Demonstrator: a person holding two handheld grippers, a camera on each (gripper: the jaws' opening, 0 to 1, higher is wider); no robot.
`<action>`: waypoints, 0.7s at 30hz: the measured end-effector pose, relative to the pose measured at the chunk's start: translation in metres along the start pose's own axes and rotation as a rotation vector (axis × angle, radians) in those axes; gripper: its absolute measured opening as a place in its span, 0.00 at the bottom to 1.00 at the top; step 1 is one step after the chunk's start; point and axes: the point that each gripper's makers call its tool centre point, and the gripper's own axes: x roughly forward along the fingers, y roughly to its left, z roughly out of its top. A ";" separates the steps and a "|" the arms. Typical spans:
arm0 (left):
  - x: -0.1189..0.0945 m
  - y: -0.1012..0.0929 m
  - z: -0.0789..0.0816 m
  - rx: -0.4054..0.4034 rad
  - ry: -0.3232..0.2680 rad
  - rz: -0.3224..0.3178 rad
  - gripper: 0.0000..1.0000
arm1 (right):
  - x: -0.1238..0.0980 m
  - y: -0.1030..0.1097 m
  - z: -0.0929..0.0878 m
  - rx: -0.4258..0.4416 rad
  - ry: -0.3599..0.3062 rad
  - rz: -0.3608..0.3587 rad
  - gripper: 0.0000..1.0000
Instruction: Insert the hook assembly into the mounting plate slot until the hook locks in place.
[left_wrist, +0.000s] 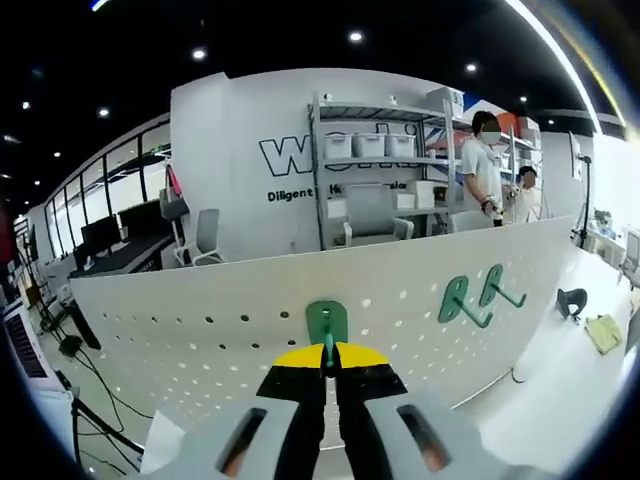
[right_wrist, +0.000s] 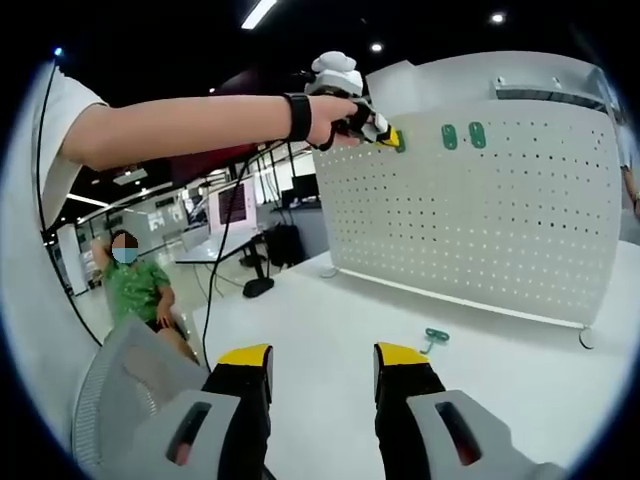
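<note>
Two green metal hooks (left_wrist: 478, 297) already hang side by side on the upright white perforated mounting plate (left_wrist: 400, 300), toward its upper right in the left gripper view; in the right gripper view they appear as two small green tabs near the plate's top edge. A third green hook assembly (left_wrist: 327, 325) is pinched between the yellow-tipped black jaws of the left gripper (left_wrist: 328, 358), which are pressed together on the hook's lower end, and its flat green back lies against the face of the plate among the rows of holes. Whether it is fully seated in a slot cannot be told.

From the right gripper view, a person's bare arm with a black wristband reaches across to the plate's upper left corner, the left gripper at the board there with a bit of green at its tip. The right gripper (right_wrist: 322, 368) hangs low over the white tabletop (right_wrist: 330, 320) with its jaws spread apart and nothing between them. One more green hook (right_wrist: 434, 339) lies loose on the table, just in front of the plate's bottom edge and well apart from the right gripper.
</note>
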 end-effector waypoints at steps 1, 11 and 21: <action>0.001 0.000 0.000 0.002 0.002 -0.001 0.02 | 0.000 0.000 0.000 -0.002 0.000 -0.002 0.40; 0.003 -0.001 0.005 -0.005 -0.022 0.000 0.03 | -0.001 -0.001 0.001 0.003 -0.007 -0.003 0.40; 0.005 -0.002 0.006 0.000 -0.024 0.003 0.03 | -0.007 -0.008 -0.002 0.028 -0.023 -0.026 0.39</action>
